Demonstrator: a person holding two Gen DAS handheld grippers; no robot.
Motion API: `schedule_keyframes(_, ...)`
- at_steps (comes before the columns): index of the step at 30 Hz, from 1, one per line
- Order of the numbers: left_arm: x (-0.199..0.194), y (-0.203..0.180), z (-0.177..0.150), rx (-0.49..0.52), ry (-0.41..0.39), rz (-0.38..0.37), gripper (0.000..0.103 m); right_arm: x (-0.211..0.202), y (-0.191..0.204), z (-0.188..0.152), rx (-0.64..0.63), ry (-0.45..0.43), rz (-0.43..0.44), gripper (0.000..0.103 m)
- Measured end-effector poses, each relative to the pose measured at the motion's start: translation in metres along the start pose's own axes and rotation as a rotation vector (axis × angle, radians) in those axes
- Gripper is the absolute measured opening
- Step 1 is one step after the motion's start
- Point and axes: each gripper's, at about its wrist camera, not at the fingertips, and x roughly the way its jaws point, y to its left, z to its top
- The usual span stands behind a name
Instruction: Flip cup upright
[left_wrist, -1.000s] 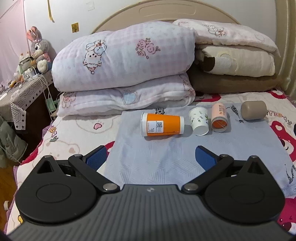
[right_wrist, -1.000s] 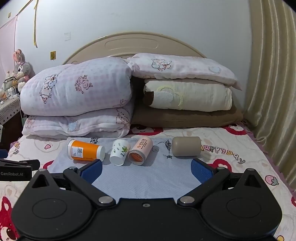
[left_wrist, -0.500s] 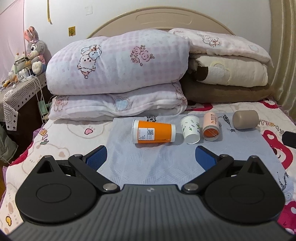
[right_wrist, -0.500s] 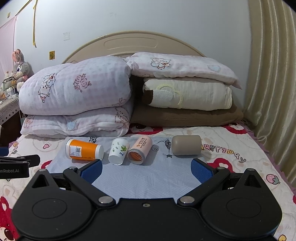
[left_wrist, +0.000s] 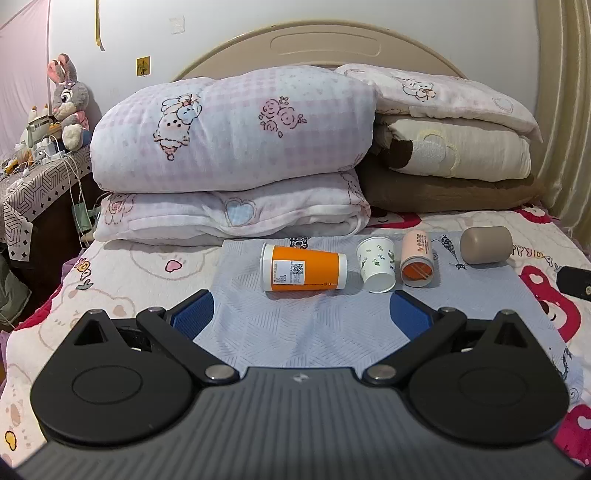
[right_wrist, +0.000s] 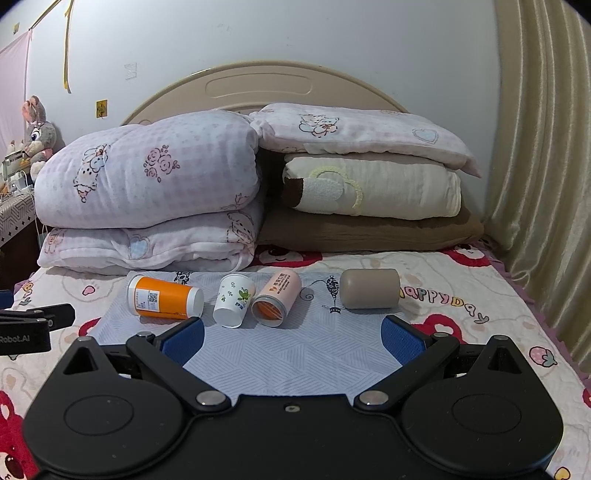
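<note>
Several cups lie on their sides in a row on a pale blue cloth (left_wrist: 303, 332) on the bed: an orange cup (left_wrist: 303, 272) (right_wrist: 164, 298), a small white floral cup (left_wrist: 376, 264) (right_wrist: 233, 305), a pink cup with an orange inside (left_wrist: 417, 263) (right_wrist: 277, 297), and a grey-brown cup (left_wrist: 487, 245) (right_wrist: 369, 288). My left gripper (left_wrist: 301, 312) is open and empty, short of the orange and white cups. My right gripper (right_wrist: 291, 338) is open and empty, short of the white and pink cups. The left gripper's tip shows at the left edge of the right wrist view (right_wrist: 35, 325).
Folded quilts and pillows (left_wrist: 236, 155) (right_wrist: 369, 177) are stacked against the headboard just behind the cups. A bedside table with a plush rabbit (left_wrist: 68, 99) stands at the left. A curtain (right_wrist: 543, 184) hangs at the right. The bedsheet (right_wrist: 461, 302) surrounds the cloth.
The left gripper has swung left and levelled, so the cups sit further right and closer in its view. The right gripper has crept slightly forward. Both stay open.
</note>
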Motion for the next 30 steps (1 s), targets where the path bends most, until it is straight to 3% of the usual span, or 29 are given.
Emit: schedule_keyframes(30,0.003,-0.003,-0.006,0.003,0.021,0.007,0.103,0.013,-0.006,-0.008,0.003,0.050,0.019,0.103)
